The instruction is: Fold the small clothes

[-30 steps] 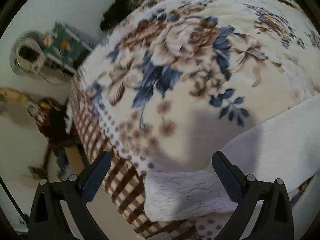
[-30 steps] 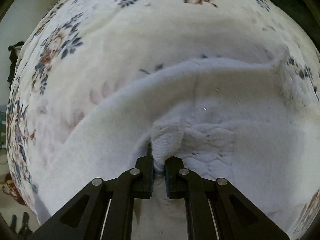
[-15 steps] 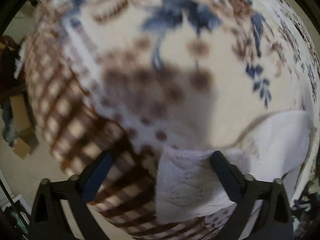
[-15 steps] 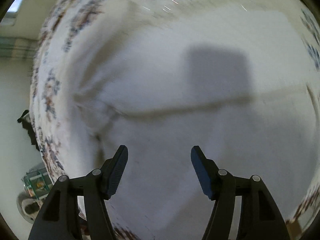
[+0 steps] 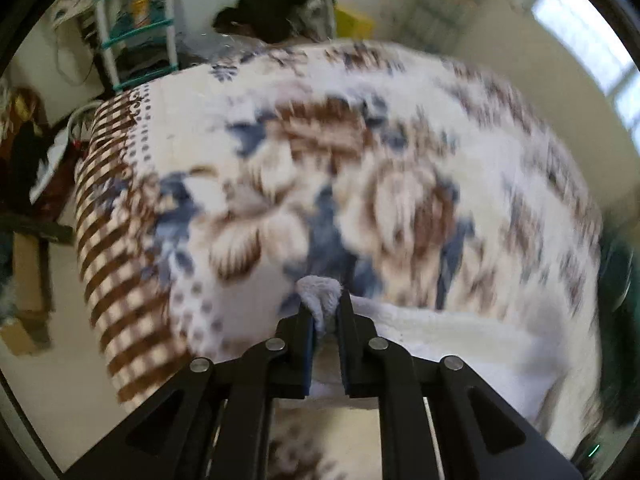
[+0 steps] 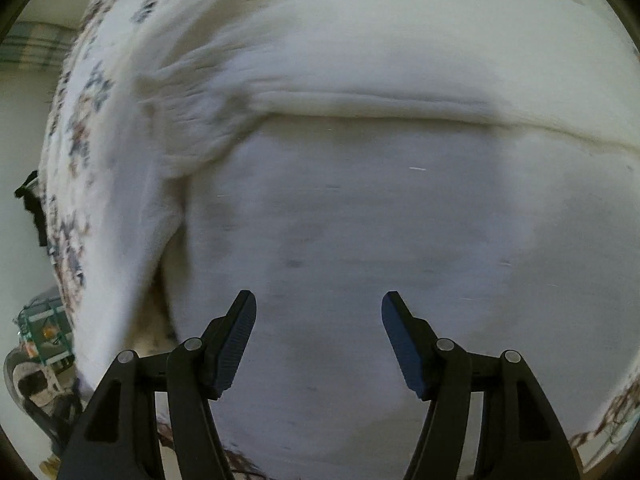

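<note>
A white knitted garment (image 6: 360,220) lies on a bed covered by a floral blanket (image 5: 360,160). In the left wrist view my left gripper (image 5: 325,312) is shut on a bunched corner of the white garment (image 5: 320,292), the rest of it (image 5: 460,344) trailing to the right. In the right wrist view my right gripper (image 6: 319,316) is open and empty, just above the flat white cloth, with a folded edge (image 6: 360,104) running across farther away. Both views are motion-blurred.
The blanket's brown checked border (image 5: 108,240) hangs over the bed's left edge. A teal-shelved rack (image 5: 136,28) and dark clothes (image 5: 280,16) stand beyond the bed. A cardboard box (image 5: 24,280) sits on the floor at left. A window (image 5: 592,32) is at upper right.
My left gripper closed on a corner of the white garment and lifted it. My right gripper let go of the garment one second ago and stays open over it.
</note>
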{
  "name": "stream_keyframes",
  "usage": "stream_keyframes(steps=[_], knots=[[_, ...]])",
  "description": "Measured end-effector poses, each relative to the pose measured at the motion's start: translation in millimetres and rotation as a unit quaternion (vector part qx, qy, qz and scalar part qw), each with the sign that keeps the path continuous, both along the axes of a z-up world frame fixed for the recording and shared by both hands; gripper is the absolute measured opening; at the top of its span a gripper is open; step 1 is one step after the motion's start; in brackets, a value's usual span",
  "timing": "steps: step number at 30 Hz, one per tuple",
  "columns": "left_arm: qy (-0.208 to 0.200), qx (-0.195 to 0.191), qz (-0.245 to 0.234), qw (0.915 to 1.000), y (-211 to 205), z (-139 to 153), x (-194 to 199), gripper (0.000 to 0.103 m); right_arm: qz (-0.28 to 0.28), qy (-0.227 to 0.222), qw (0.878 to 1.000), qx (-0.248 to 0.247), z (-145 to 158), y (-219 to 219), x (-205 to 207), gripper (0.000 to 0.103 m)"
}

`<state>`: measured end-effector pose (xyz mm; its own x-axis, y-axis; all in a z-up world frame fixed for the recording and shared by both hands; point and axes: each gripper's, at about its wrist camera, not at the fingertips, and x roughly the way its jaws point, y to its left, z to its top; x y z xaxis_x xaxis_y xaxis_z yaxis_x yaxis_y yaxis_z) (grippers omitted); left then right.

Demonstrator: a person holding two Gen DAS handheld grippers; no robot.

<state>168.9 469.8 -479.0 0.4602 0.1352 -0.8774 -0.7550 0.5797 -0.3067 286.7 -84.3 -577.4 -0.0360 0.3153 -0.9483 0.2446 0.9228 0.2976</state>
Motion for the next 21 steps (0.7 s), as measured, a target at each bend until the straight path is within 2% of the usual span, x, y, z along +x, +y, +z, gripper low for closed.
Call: stream_keyframes(steps=[3, 4, 6, 8, 9, 10, 14, 15, 16, 17, 19, 21], knots=[[-0.012, -0.052, 0.025, 0.9982, 19.6, -15.1, 4.3, 0.012, 0.005, -0.016, 1.000, -0.014, 0.1, 15.8, 0.9, 0.067], [-0.020, -0.077, 0.033, 0.9963, 20.8, -18.9, 1.9, 0.016, 0.005, -0.019, 1.000, -0.019, -0.9, 20.9, 1.2, 0.067], [-0.031, -0.102, 0.052, 0.9929, 18.1, -28.3, -10.2, 0.023, -0.006, -0.018, 1.000, -0.019, -2.5, 27.1, 1.3, 0.067], [-0.028, -0.124, 0.066, 0.9897, 12.2, -38.4, -17.4, 0.043, -0.018, -0.016, 1.000, -0.018, -1.4, 25.9, 5.3, 0.069], [-0.029, -0.135, 0.076, 0.9875, 7.6, -46.0, -22.1, 0.059, -0.024, -0.017, 0.999, -0.018, -1.6, 27.1, 5.9, 0.072], [-0.037, -0.155, 0.090, 0.9830, 2.6, -57.2, -28.6, 0.062, -0.032, -0.021, 0.999, -0.018, 0.0, 32.0, 8.9, 0.072], [-0.056, -0.226, 0.110, 0.9662, -9.8, -97.9, -16.5, 0.061, -0.057, -0.043, 0.996, -0.051, 3.8, 36.4, 27.9, 0.075], [-0.058, -0.234, 0.109, 0.9644, -12.4, -103.7, -8.9, 0.061, -0.068, -0.048, 0.995, -0.058, 5.7, 30.6, 30.0, 0.084], [-0.064, -0.244, 0.106, 0.9620, -15.4, -111.2, 3.5, 0.061, -0.087, -0.054, 0.993, -0.055, 7.8, 21.1, 30.0, 0.087], [-0.064, -0.245, 0.103, 0.9618, -17.4, -115.7, 14.0, 0.061, -0.104, -0.056, 0.992, -0.051, 9.6, 10.6, 28.3, 0.087], [-0.053, -0.230, 0.099, 0.9666, -20.5, -121.4, 34.8, 0.061, -0.134, -0.059, 0.988, -0.050, 12.8, -8.4, 26.4, 0.087], [-0.036, -0.188, 0.101, 0.9763, -21.2, -117.5, 50.7, 0.049, -0.145, -0.061, 0.986, -0.059, 14.7, -22.1, 25.1, 0.087]])
